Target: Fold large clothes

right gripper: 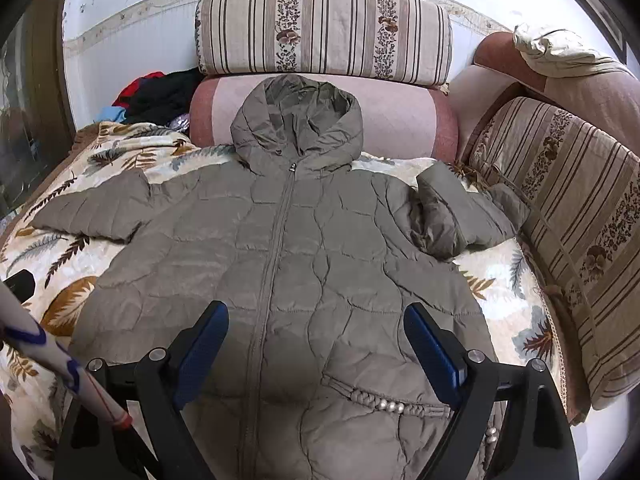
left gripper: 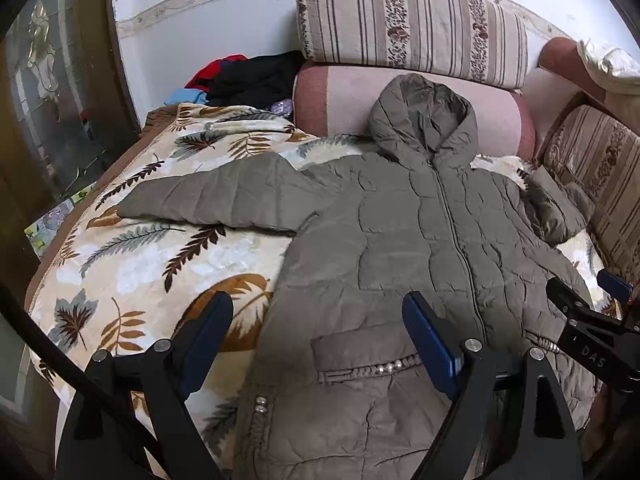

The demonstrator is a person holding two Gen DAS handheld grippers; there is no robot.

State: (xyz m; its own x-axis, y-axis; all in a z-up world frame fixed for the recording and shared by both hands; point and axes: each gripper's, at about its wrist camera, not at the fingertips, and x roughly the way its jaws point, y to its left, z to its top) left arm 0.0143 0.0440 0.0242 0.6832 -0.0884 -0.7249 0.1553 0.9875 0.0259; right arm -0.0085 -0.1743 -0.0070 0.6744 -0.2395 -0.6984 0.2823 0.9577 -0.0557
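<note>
An olive quilted hooded jacket (left gripper: 400, 240) (right gripper: 288, 248) lies face up, zipped, on a leaf-patterned blanket (left gripper: 132, 264) (right gripper: 60, 256). Its hood rests against a pink cushion. One sleeve (left gripper: 208, 196) stretches flat to the left; the other sleeve (right gripper: 452, 212) is crumpled at the right. My left gripper (left gripper: 320, 320) hovers open over the jacket's lower left part, above a beaded pocket (left gripper: 372, 368). My right gripper (right gripper: 316, 328) hovers open over the lower front, beside the zip, with nothing between its fingers. It also shows at the right edge of the left wrist view (left gripper: 584, 284).
Striped bolsters (right gripper: 324, 28) (right gripper: 560, 200) and a pink cushion (right gripper: 400, 120) line the back and right side. A pile of black and red clothes (left gripper: 248, 76) lies at the back left. A glass door (left gripper: 52, 100) stands on the left. A white, blue-marked band (right gripper: 40, 344) crosses the right wrist view's lower left.
</note>
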